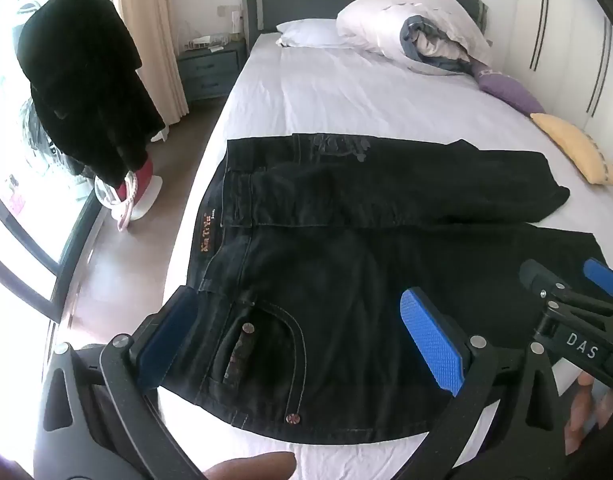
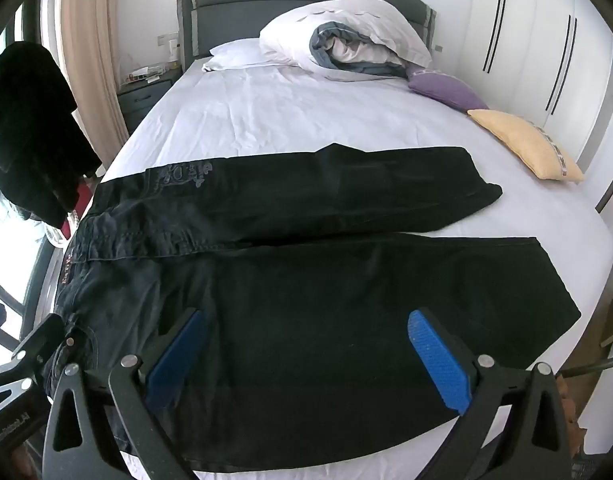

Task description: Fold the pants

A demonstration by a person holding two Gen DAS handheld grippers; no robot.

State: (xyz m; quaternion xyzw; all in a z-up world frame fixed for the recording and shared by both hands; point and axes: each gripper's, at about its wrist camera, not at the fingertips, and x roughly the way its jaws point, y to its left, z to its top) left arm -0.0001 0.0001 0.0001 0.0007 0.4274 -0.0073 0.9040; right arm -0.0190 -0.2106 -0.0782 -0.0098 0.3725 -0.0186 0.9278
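The bed (image 2: 290,120) fills both views, with black pants (image 2: 306,264) spread flat across its near half, just beyond both sets of fingers. Their long axis runs across the bed: waistband at the left edge, leg ends to the right, the two legs side by side and slightly apart at the hems.

Only the left wrist view shows the front pocket (image 1: 262,344) with its rivets, the waistband label (image 1: 206,236) and the floor beside the bed; only the right wrist view takes in both hems.

Past the pants lie a rolled duvet (image 2: 346,36), a pillow (image 2: 234,56), a purple cushion (image 2: 446,88) and a yellow cushion (image 2: 522,140), all well apart from the pants.

The left gripper (image 1: 302,340) hangs over the pocket, released and empty. The right gripper (image 2: 306,356) is likewise spread wide over the near leg, grasping nothing.
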